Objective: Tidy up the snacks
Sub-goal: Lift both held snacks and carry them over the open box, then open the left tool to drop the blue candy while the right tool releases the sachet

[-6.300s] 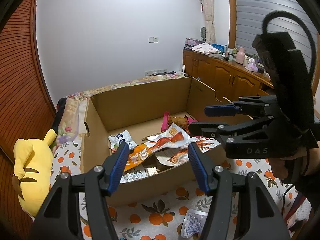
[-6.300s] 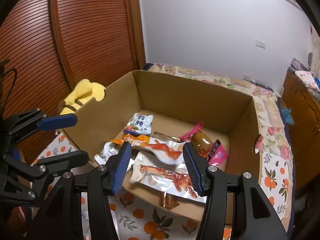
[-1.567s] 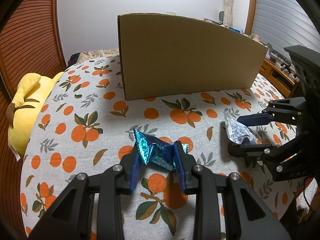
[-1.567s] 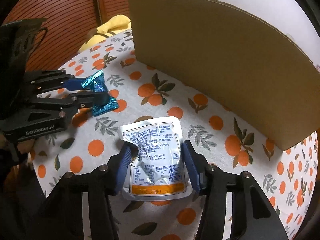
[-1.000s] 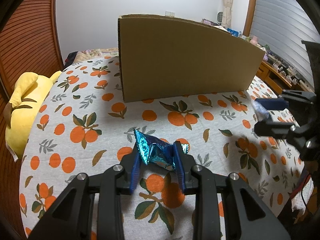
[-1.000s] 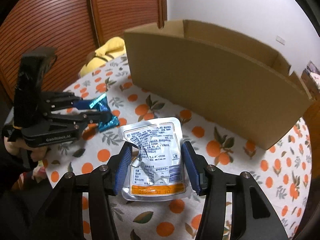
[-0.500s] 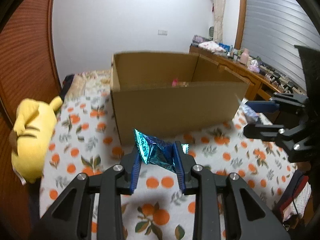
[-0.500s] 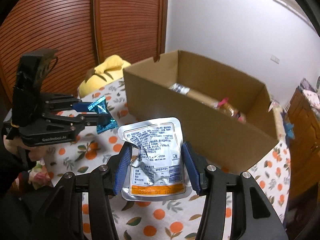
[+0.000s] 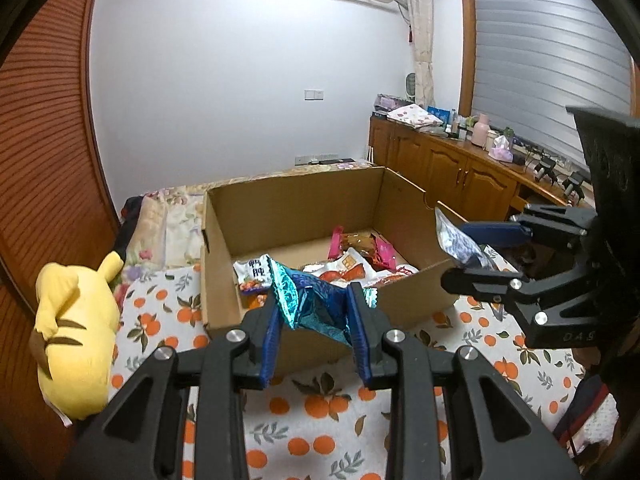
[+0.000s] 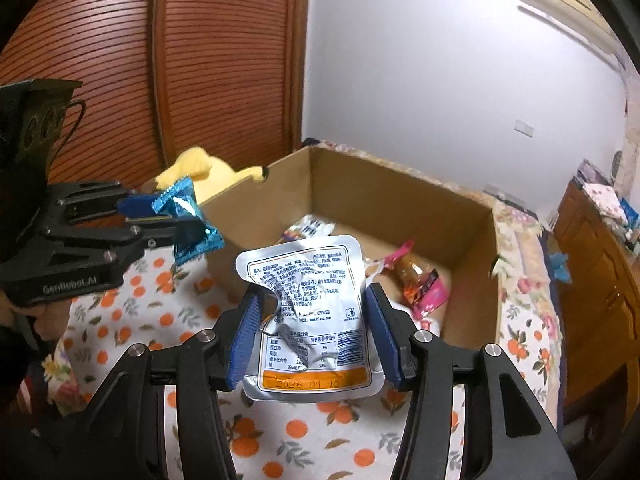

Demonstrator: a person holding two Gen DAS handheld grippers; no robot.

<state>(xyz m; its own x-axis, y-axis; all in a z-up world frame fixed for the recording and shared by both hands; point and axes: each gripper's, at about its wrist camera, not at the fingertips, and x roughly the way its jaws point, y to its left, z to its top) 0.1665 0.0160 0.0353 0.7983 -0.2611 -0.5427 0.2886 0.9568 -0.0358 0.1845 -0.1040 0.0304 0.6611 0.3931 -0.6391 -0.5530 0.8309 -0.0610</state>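
Pinching a blue wrapper, the left hand-held gripper nears the half-filled box; the right hand-held gripper clamps a silver pouch; both undelivered.

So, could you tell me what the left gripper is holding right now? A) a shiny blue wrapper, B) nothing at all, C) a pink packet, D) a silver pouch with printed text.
A: in the left wrist view the left gripper is clamped on a crumpled shiny blue wrapper; the silver pouch sits in the right gripper, and the pink packet lies in the cardboard box.
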